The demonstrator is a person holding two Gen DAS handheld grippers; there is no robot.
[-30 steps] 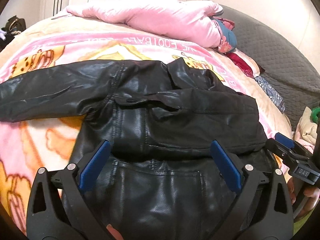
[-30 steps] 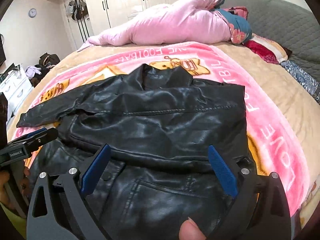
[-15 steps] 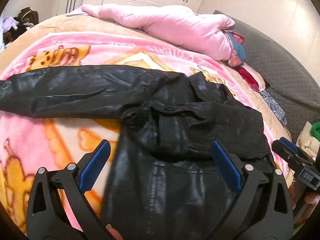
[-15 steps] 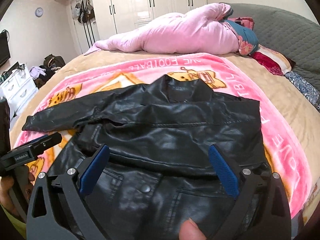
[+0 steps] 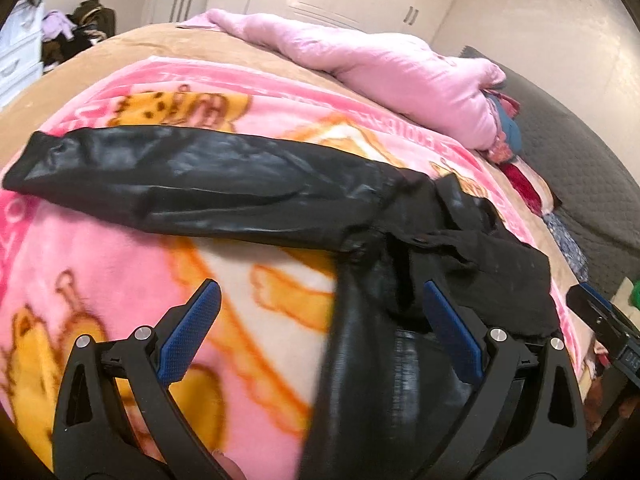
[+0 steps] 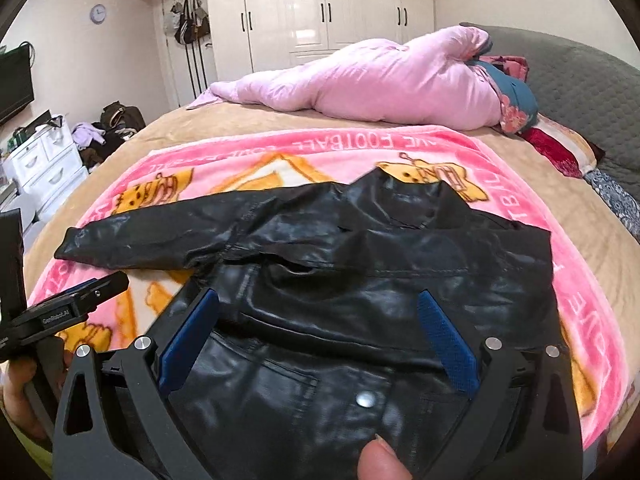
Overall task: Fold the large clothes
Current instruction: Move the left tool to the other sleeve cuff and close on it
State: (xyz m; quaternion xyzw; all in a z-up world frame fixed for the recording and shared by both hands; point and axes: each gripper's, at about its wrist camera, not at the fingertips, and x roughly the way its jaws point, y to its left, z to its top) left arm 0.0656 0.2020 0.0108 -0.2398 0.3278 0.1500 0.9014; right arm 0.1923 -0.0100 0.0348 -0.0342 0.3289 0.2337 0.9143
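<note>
A black leather jacket [image 6: 360, 264] lies on a pink cartoon blanket [image 6: 248, 160] on the bed. Its right side is folded over the body, and its left sleeve [image 5: 180, 176] stretches out flat to the left. My left gripper [image 5: 320, 320] hovers open over the blanket and the jacket's left edge, below the sleeve, holding nothing. My right gripper [image 6: 316, 328] is open above the jacket's lower front, near a metal snap [image 6: 366, 400]. In the right wrist view the left gripper [image 6: 80, 300] shows at the left edge; in the left wrist view the right gripper [image 5: 600, 320] shows at the right.
A pink quilt [image 6: 360, 84] lies bundled across the far side of the bed beside a grey padded headboard [image 6: 580, 84]. White wardrobes [image 6: 320, 12], a white drawer unit [image 6: 44, 160] and bags on the floor [image 6: 116, 120] stand beyond the bed. A fingertip [image 6: 380, 460] shows at the bottom.
The left gripper has swung to the left, off the jacket body toward the outstretched sleeve. The right gripper has drawn back and risen a little. Both stay open.
</note>
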